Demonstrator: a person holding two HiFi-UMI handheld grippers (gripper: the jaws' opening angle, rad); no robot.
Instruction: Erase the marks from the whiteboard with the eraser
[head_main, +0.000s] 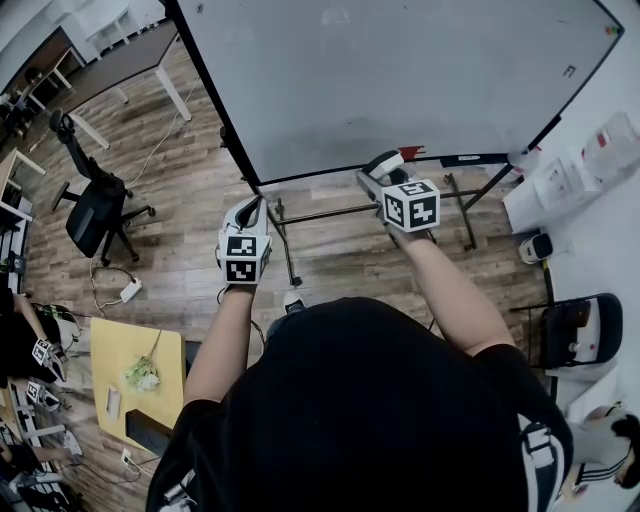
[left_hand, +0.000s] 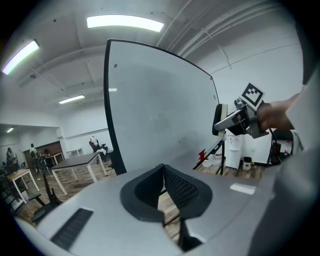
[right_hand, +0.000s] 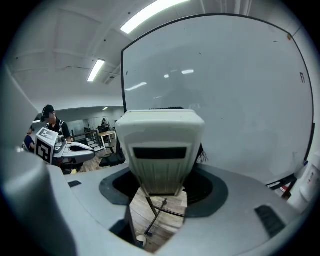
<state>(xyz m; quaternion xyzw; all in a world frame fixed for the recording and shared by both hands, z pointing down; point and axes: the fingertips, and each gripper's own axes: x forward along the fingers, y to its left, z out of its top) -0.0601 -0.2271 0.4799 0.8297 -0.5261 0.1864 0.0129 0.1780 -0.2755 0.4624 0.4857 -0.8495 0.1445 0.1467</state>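
The white plastic eraser (right_hand: 161, 150) is clamped in the right tongs (head_main: 383, 168), with the black-framed whiteboard (right_hand: 240, 100) straight ahead (left tongs (left_hand: 163, 192) closed, empty).

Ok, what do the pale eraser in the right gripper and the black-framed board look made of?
The cream ribbed eraser looks like matt moulded plastic, given its grooves and slot; wiping face hidden. The large black-framed whiteboard is a smooth glossy panel, as ceiling lights reflect in it; core material unclear.
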